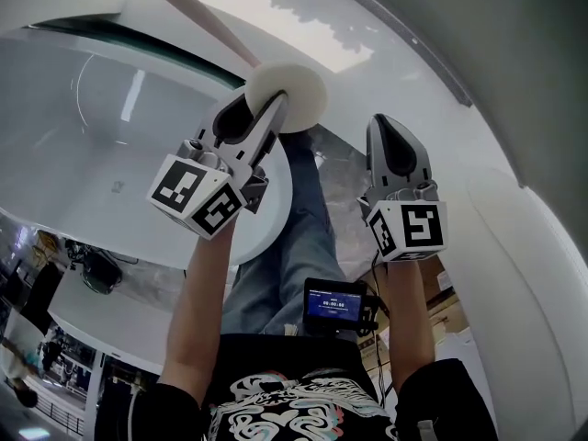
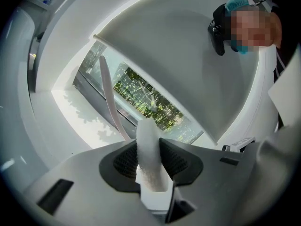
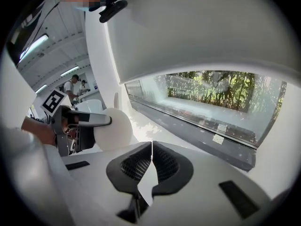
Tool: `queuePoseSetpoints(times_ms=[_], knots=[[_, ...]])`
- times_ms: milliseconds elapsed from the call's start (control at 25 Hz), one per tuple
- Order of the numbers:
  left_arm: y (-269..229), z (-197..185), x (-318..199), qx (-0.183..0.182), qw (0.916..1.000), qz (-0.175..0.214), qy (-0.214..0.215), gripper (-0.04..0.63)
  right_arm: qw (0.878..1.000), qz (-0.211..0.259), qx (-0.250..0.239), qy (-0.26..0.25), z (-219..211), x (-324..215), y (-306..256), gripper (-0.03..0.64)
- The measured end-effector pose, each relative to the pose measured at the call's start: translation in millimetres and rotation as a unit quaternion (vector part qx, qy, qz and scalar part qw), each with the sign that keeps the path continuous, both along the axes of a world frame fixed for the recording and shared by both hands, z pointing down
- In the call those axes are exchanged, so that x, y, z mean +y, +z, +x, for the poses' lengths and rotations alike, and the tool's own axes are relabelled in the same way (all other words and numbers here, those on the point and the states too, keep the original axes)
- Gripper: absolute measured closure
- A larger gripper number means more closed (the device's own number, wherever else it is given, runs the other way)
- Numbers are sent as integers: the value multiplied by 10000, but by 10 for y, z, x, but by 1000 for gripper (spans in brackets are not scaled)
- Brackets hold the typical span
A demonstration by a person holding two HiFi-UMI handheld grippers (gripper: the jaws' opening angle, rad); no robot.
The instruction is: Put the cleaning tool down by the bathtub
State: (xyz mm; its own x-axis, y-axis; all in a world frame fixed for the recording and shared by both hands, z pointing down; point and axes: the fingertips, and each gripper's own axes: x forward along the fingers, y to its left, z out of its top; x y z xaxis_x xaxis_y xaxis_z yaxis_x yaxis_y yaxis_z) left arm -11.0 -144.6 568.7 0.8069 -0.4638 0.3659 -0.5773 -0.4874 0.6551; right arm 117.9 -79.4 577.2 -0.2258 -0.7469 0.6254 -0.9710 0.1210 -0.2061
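Note:
The cleaning tool is a round white sponge head point(image 1: 301, 88) on a long pale handle point(image 1: 197, 16) that points away toward the window. My left gripper point(image 1: 272, 108) is shut on the edge of the sponge head; in the left gripper view the sponge point(image 2: 149, 149) stands pinched between the dark pads, with the handle point(image 2: 109, 98) rising beyond. The white bathtub point(image 1: 101, 145) lies below and to the left. My right gripper point(image 1: 384, 127) is to the right of the tool, shut and empty point(image 3: 151, 161). From the right gripper view the sponge head point(image 3: 115, 128) shows at the left.
A window with greenery point(image 3: 211, 93) and its white sill point(image 1: 367, 26) run behind the tub. A curved white wall point(image 1: 524, 154) closes the right side. A small screen device point(image 1: 335, 303) hangs at the person's waist. A person stands overhead point(image 2: 249, 27).

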Motion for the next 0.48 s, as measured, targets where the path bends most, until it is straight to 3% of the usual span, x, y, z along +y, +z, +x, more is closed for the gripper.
queuePoseSetpoints(times_ms=[480], knots=[[306,-6,-88,-27,9998,-209,-43,468,9999,-127,-106,0,-48,-49,271,589]])
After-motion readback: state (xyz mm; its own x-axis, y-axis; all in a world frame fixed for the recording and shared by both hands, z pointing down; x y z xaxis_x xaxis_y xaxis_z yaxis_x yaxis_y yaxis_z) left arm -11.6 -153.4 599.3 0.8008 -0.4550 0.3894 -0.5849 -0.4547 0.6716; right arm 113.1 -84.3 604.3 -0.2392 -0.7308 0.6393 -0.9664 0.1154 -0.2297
